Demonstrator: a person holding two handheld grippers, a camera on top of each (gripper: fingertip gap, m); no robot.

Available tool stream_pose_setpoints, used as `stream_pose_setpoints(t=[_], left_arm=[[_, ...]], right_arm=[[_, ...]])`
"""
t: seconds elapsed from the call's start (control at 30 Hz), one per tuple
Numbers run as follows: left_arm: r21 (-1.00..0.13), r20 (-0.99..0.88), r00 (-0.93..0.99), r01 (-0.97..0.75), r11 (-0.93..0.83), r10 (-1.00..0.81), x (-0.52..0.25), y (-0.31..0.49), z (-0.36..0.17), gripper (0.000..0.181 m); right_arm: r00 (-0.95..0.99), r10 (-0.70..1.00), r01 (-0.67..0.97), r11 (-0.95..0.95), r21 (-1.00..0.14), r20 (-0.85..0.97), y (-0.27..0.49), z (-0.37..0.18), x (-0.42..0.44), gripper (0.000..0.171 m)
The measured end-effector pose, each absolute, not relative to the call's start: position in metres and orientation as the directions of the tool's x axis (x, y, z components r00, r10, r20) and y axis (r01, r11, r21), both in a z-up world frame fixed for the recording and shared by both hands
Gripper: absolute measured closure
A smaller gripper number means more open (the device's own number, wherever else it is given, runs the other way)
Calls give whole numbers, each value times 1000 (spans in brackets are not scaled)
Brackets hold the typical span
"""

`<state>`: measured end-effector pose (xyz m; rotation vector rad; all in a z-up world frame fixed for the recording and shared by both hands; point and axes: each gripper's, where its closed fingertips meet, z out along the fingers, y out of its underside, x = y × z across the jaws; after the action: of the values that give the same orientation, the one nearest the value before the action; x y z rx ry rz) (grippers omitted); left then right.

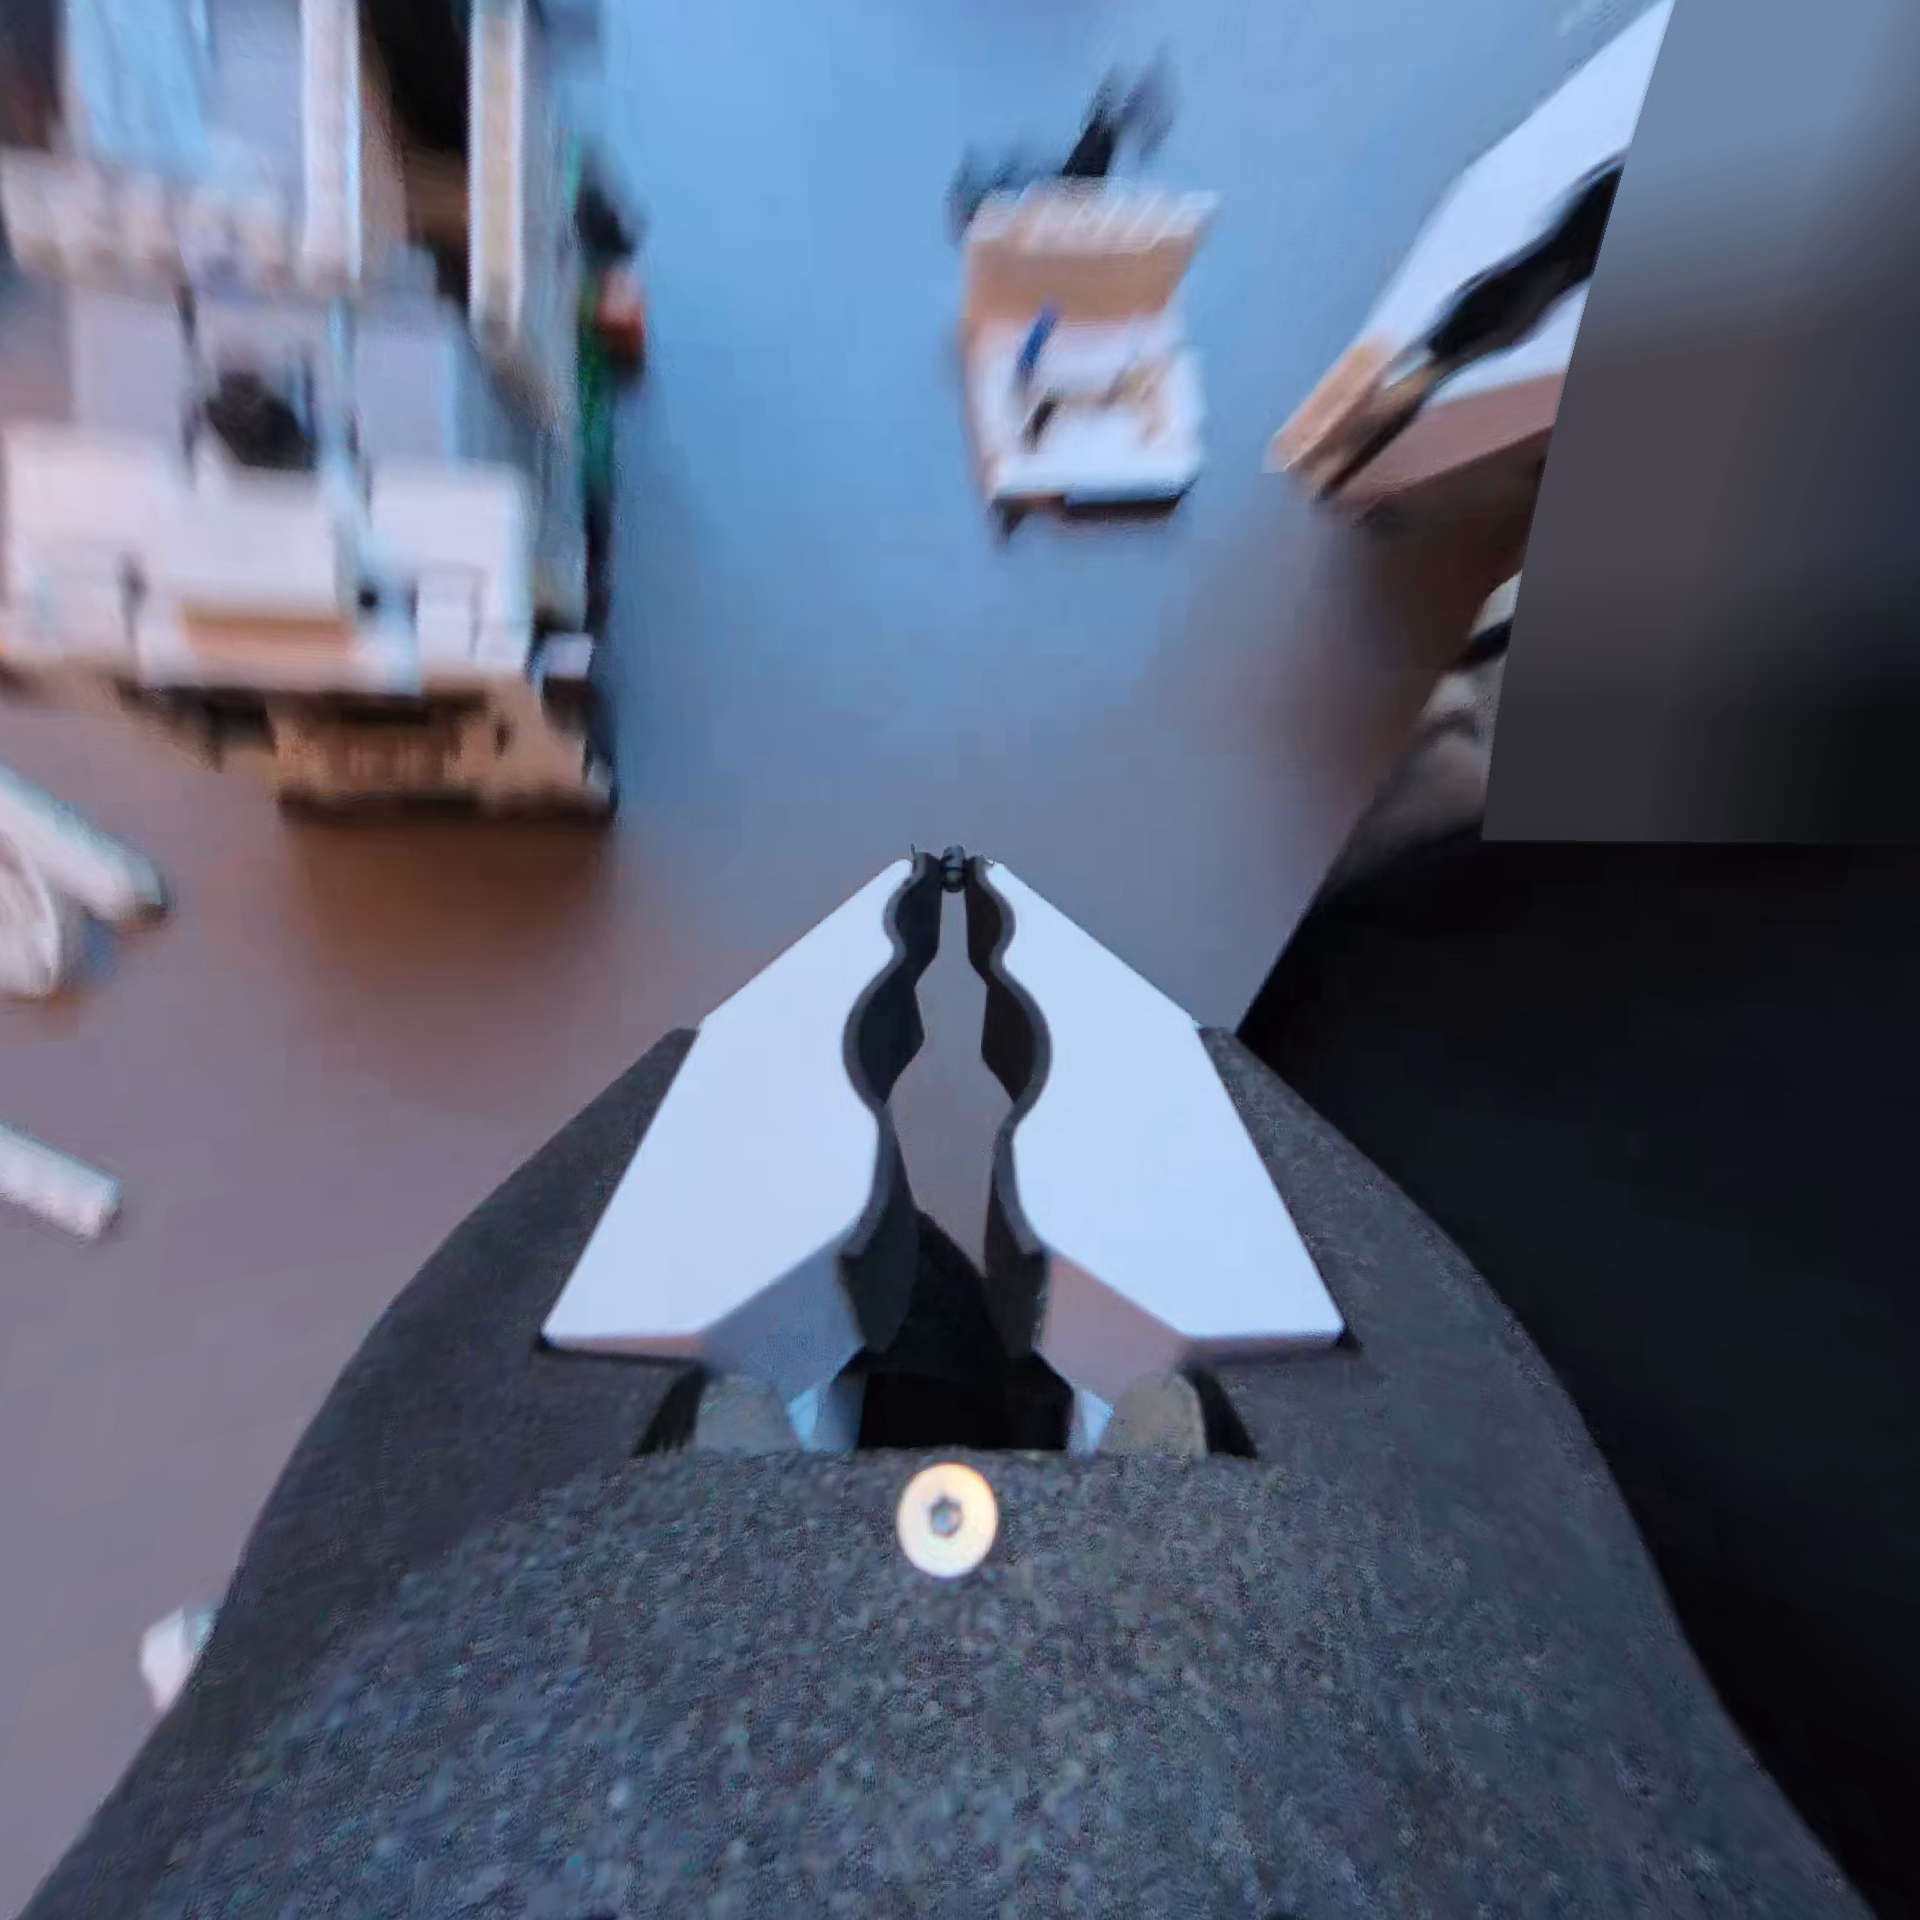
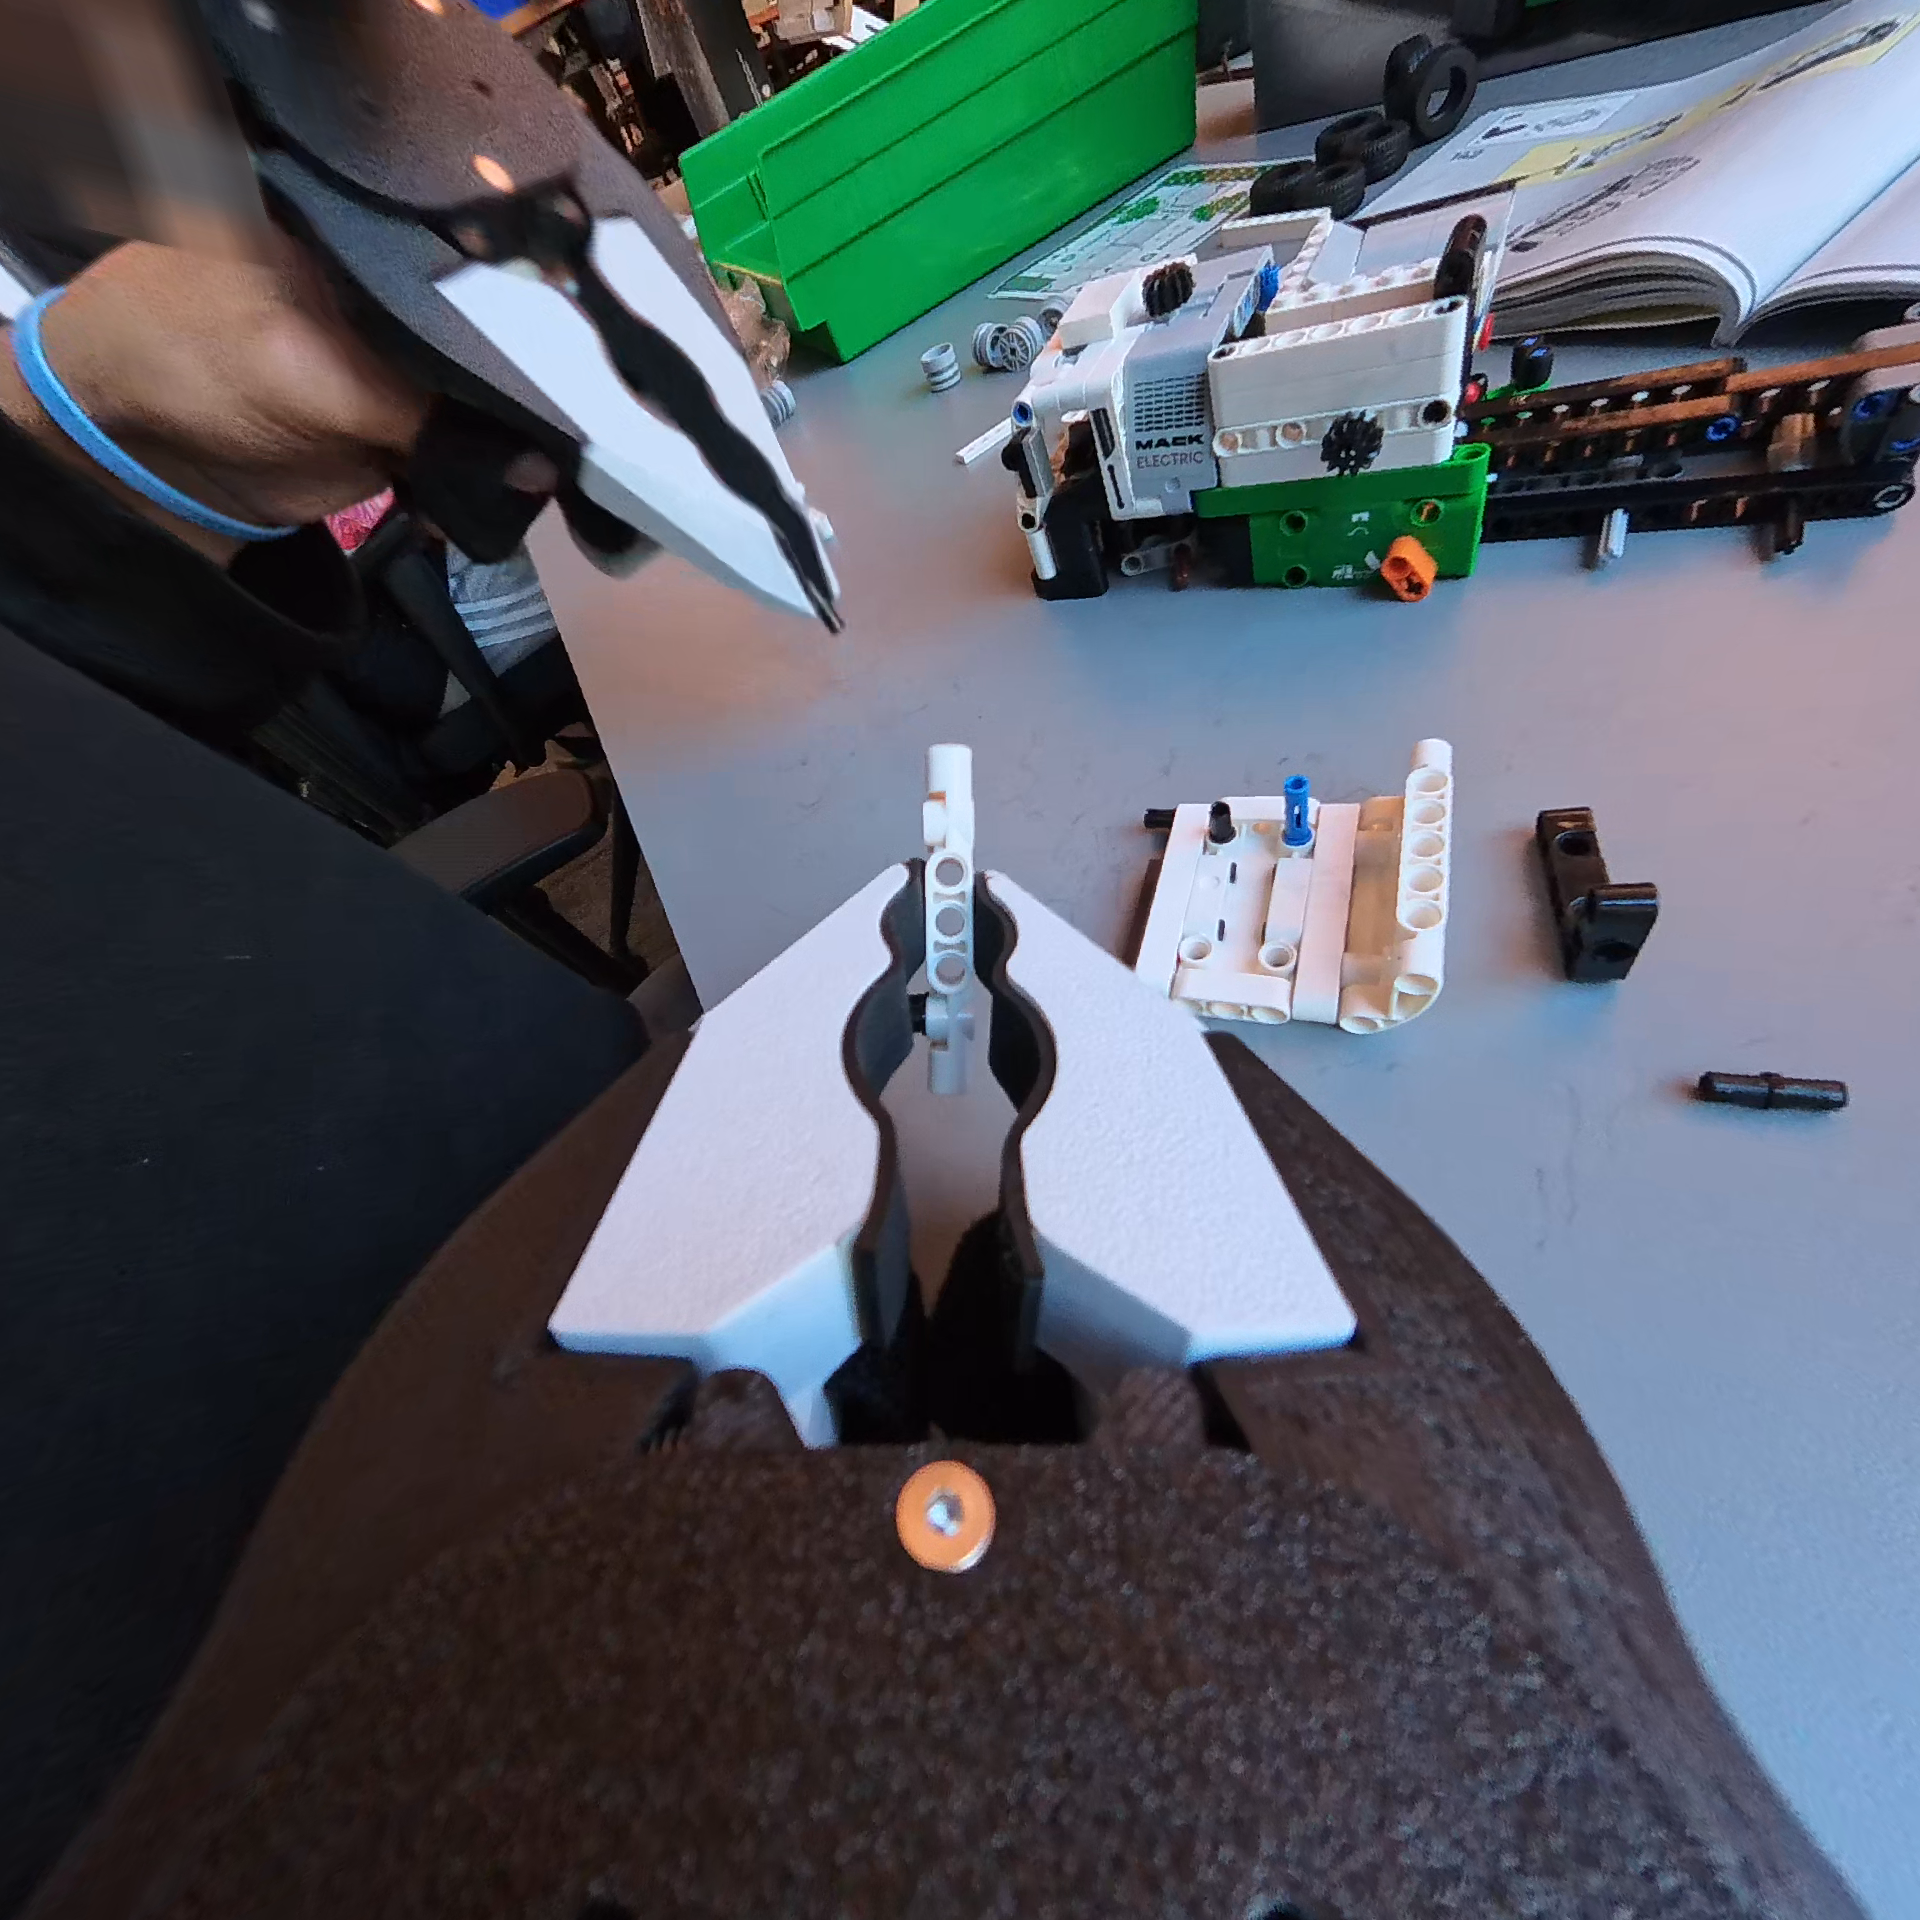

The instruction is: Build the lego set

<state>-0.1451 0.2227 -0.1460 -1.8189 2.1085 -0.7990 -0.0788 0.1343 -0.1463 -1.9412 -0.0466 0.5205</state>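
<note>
My right gripper [image 2: 948,883] is shut on a white beam with holes [image 2: 948,914], held upright above the grey table's [image 2: 1143,686] front left edge. My left gripper [image 1: 948,864] is shut on a tiny black pin [image 1: 950,858]; it also shows in the right wrist view [image 2: 826,613], held in a hand, raised at the upper left. A white panel assembly [image 2: 1299,914] with a blue pin [image 2: 1295,808] and a black pin lies flat to the right. A partly built white and green truck [image 2: 1247,436] with a long black frame stands at the back.
A black connector [image 2: 1595,899] and a black axle pin [image 2: 1771,1091] lie right of the panel. Green bins [image 2: 935,156], black tyres [image 2: 1371,135], grey wheel hubs [image 2: 987,348] and an open instruction book [image 2: 1714,187] are at the back. The left wrist view is blurred and shows floor and boxes.
</note>
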Motion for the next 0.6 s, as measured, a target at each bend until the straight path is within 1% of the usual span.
stream_pose_setpoints(t=[0.03, 0.07, 0.13, 0.17, 0.23, 0.3, 0.33, 0.47, 0.6], left_arm=[[-636, 148, -255, -764, 105, -956, -136, 214, -131, 177], [-712, 117, -303, -690, 132, -946, -129, 206, -118, 177], [-805, 30, -359, -562, 190, -933, -120, 195, -102, 177], [-837, -12, -376, -503, 215, -927, -117, 189, -96, 177], [-872, -63, -381, -429, 236, -922, -113, 181, -92, 177], [-886, -136, -361, -372, 277, -922, -110, 177, -91, 177], [-887, -174, -351, -350, 301, -920, -109, 176, -91, 177], [-849, -302, -329, -334, 409, -895, -109, 171, -98, 177], [-826, -333, -318, -356, 437, -888, -110, 171, -102, 177]], right_arm=[[905, 269, -199, -421, -885, -331, 135, -145, -79, 165], [908, 261, -198, -422, -884, -328, 137, -145, -79, 165], [923, 211, -210, -422, -882, -320, 143, -146, -75, 165], [916, 203, -242, -411, -879, -347, 148, -143, -78, 165], [870, 182, -364, -388, -847, -458, 159, -135, -86, 165], [812, 174, -468, -378, -799, -558, 168, -130, -96, 165], [790, 181, -488, -392, -780, -585, 171, -131, -103, 165], [793, 182, -484, -392, -782, -581, 175, -128, -116, 165], [790, 185, -485, -393, -781, -584, 176, -126, -119, 165]])
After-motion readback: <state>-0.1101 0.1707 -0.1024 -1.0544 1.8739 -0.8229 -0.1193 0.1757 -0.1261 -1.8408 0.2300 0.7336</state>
